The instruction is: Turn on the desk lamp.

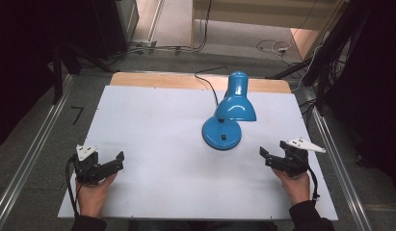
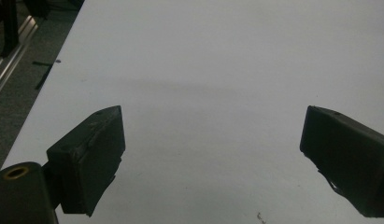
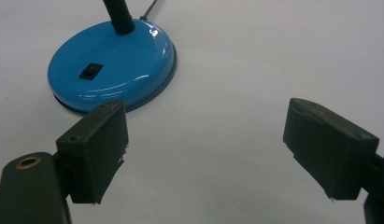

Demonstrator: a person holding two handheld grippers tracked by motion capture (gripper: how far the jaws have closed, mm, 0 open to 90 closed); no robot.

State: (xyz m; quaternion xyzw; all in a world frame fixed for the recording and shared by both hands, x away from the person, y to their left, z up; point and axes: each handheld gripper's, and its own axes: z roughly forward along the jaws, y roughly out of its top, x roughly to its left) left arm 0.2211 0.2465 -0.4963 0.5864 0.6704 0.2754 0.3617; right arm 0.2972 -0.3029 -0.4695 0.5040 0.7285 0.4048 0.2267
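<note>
A blue desk lamp (image 1: 228, 115) stands on the white surface (image 1: 152, 139) toward 1 o'clock from centre. The right gripper (image 1: 266, 156), jaws wide apart and empty, sits near its base; the left gripper (image 1: 119, 161), likewise spread, rests around 8 o'clock, seemingly just above the surface.

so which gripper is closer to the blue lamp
The right gripper: the lamp base lies just ahead of its jaws; the left gripper faces bare table.

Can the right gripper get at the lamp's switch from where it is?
Probably yes: the right gripper is open, and only bare table lies between it and the switch on the lamp base.
</note>
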